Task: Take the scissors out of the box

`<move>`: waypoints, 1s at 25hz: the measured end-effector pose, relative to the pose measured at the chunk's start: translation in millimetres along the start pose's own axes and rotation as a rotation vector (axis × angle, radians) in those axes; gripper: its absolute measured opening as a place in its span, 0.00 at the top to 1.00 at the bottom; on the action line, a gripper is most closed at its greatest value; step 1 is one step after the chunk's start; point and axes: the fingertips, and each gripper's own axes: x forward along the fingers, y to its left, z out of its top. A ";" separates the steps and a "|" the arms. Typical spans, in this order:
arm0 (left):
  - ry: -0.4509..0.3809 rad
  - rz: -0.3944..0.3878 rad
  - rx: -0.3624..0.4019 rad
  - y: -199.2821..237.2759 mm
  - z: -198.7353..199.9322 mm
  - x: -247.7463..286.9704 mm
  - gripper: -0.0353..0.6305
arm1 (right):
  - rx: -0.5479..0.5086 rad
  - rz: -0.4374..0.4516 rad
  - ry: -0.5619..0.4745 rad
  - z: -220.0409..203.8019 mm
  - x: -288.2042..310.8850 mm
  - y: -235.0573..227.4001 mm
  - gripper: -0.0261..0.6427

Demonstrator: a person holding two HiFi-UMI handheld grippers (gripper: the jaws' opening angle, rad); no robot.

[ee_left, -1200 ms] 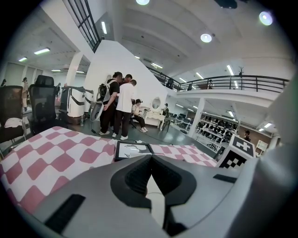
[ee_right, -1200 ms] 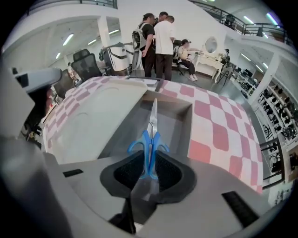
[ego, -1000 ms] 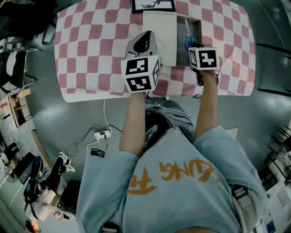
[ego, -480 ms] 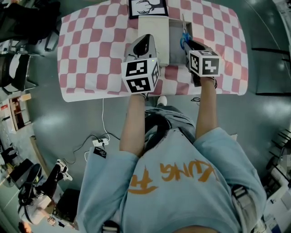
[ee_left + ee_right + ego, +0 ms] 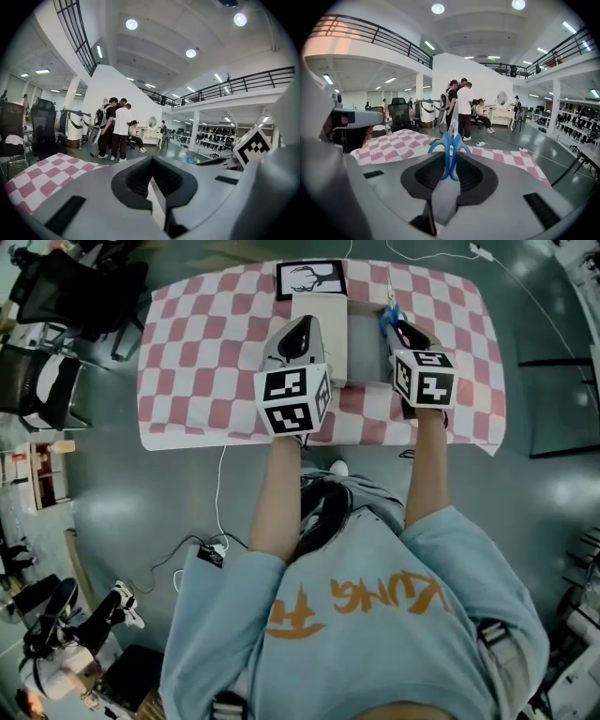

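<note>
The left gripper [image 5: 152, 158] is closed on nothing above the box [image 5: 367, 348] on the desk [image 5: 206, 352], apparently just keeping clear. The right gripper [image 5: 453, 154] clamps the scissors [image 5: 449, 140] by their blue handles, blades pointing away, raised above the box's right side, likely to clear its wall

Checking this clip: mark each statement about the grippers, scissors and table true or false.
1. The right gripper has its fingers closed on blue-handled scissors. True.
2. The scissors lie flat inside the box. False: the right gripper holds them, blades pointing away from it.
3. The tablecloth is blue striped. False: it is pink and white checked.
4. A black-framed picture lies on the table beyond the box. True.
5. People stand in the room beyond the table. True.
</note>
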 end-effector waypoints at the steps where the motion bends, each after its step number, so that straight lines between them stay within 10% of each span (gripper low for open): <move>1: -0.009 0.004 0.006 -1.3 3.7 -3.7 0.92 | 0.001 0.000 -0.022 6.1 -4.9 -0.4 0.85; 25: -0.191 0.114 0.035 5.2 50.7 -43.0 0.92 | -0.007 0.009 -0.355 87.6 -74.0 -3.8 0.85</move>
